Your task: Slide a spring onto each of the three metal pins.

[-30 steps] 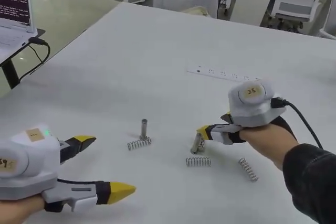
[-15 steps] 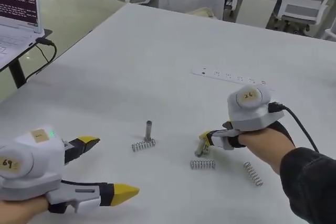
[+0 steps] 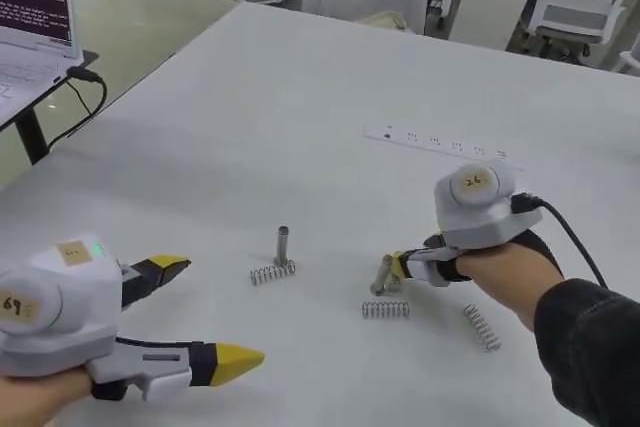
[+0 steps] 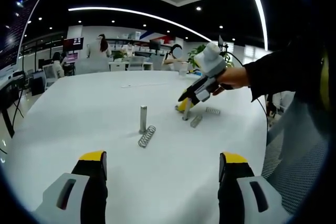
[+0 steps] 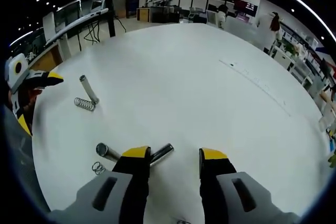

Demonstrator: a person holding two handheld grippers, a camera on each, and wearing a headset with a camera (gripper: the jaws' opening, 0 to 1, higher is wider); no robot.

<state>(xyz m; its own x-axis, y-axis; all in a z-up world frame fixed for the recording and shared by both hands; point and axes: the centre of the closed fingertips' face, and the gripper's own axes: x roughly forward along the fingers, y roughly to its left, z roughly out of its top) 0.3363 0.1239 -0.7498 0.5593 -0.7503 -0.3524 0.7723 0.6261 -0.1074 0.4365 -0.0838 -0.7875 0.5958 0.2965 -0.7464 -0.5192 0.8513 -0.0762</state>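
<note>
Three springs lie on the worktop [image 3: 300, 127]: the near spring [image 3: 272, 273] at the upright pin's [image 3: 283, 245] foot, the middle spring [image 3: 385, 309] and the far spring [image 3: 481, 327] to its right. The left gripper [image 3: 212, 310], marked 69, gapes wide. The right gripper [image 5: 176, 153], marked 26, is parted beside a tilted pin [image 3: 382, 274].

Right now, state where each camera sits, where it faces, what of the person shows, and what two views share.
Head view: on the headset, facing down at the table; left tool, right tool, hand, sleeve.
Left gripper view: on the left tool, facing the upright pin; own jaws, plus right tool.
Right gripper view: on the right tool, facing across the table; own jaws, plus left tool.
Shared: both gripper views show the upright pin and its spring.
</note>
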